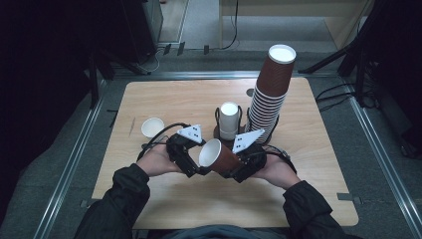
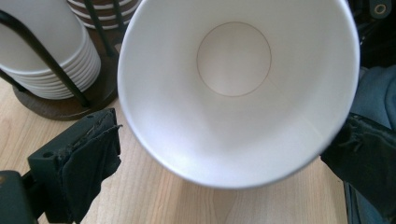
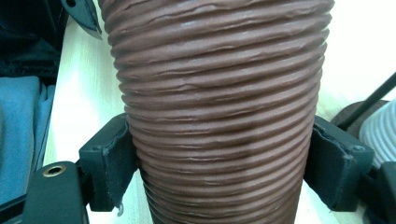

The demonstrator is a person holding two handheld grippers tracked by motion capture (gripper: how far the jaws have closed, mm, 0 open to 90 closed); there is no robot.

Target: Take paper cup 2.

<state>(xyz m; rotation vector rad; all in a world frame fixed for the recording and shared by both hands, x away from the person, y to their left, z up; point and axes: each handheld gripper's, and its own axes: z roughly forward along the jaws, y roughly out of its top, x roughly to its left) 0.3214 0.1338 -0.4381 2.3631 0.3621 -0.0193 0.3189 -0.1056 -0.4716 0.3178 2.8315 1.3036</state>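
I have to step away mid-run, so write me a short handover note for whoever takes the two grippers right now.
Right gripper: shut on the brown ribbed cup, pads pressing both of its sides, cup tilted with its mouth toward the left gripper.
Left gripper: open, jaws either side of the cup's rim, not pressing it.
On the table: a tall stack of brown cups, a wire holder with white cups, and one small white cup standing apart at the left.
Done: one brown cup is off the stack and in hand.
Left: probably set this cup down, then go on with the stack.
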